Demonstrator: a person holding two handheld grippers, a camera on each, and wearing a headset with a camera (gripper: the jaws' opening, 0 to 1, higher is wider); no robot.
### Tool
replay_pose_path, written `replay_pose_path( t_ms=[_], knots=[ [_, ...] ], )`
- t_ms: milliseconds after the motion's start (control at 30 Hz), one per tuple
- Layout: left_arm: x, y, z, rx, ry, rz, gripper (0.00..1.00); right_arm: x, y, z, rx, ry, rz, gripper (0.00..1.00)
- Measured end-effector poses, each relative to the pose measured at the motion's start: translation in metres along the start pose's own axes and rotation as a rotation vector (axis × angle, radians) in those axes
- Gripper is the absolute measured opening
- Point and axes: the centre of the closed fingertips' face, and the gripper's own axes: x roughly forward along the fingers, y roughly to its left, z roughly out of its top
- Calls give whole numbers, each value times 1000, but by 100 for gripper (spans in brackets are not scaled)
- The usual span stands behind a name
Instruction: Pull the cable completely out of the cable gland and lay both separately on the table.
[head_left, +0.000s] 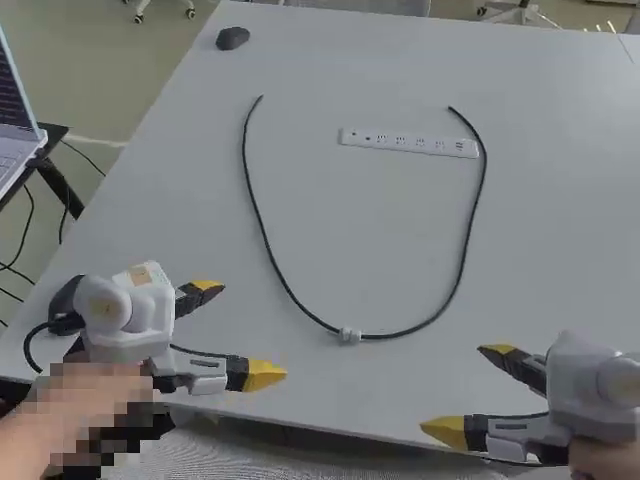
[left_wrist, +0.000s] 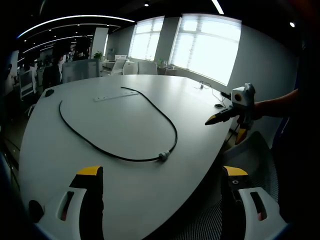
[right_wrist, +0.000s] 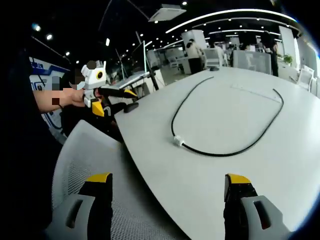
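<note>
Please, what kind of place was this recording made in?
Probably an open-plan office or meeting area: a large pale grey table carries a white power strip and a dark computer mouse, with tall bright windows and long ceiling light strips around it.

Bright window glare, perhaps overexposed; fisheye-warped edges.

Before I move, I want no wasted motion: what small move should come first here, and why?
Probably ease the left hand-held gripper forward, jaws open, to straddle the white cable gland. It sits threaded on the black cable near the front edge of the table. The right hand-held gripper is open too, and both are clear of the cable.
</note>
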Motion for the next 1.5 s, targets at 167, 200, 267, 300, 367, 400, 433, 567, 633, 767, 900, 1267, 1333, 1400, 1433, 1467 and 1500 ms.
replay_pose_path(
  t_ms=[167, 200, 267, 300, 367, 400, 433, 567, 633, 767, 900, 1267, 1333, 1400, 1433, 1467, 1500],
  knots=[
    [0, 1, -1, 2, 0, -1, 99, 2, 0, 1, -4, 6, -1, 95],
    [-1, 2, -1, 4, 1, -1, 99, 2, 1, 2, -6, 4, 0, 95],
    [-1, 3, -1, 1, 2, 1, 99, 3, 0, 2, -8, 5, 0, 95],
    [-1, 3, -1, 1, 1, 1, 99, 4, 0, 2, -9, 4, 0, 95],
    [-1, 5, 0, 1, -1, 2, 99, 5, 0, 3, -14, 7, -1, 95],
    [-1, 6, 0, 1, -1, 3, 99, 6, -1, 3, -17, 6, -2, 95],
    [-1, 6, 0, 1, -1, 3, 99, 6, 0, 4, -18, 6, -1, 95],
    [0, 5, -4, -1, 6, -1, 99, 12, 2, 7, -18, 12, 5, 94],
    [1, 5, -4, -2, 8, -3, 99, 14, 2, 9, -31, 13, 6, 95],
    [3, 4, -6, -7, 9, -10, 99, 19, -1, 17, -37, 10, 7, 95],
    [6, 3, -6, 5, 18, -15, 99, 24, -4, 23, -55, 14, 8, 94],
    [7, 2, -7, 2, 17, -19, 98, 41, -8, 37, -100, 40, 38, 92],
    [7, 2, -9, -4, 19, -20, 98, 44, -10, 40, -111, 45, 39, 91],
    [6, 2, -8, -20, 9, -19, 98, 48, -13, 41, -122, 54, 41, 90],
    [5, 2, -7, -27, 5, -18, 98, 49, -14, 43, -129, 58, 39, 90],
    [5, 2, -7, -28, 5, -17, 98, 50, -15, 44, -132, 60, 39, 90],
    [5, 2, -7, -28, 5, -16, 98, 51, -15, 44, -134, 64, 40, 89]
  ],
)
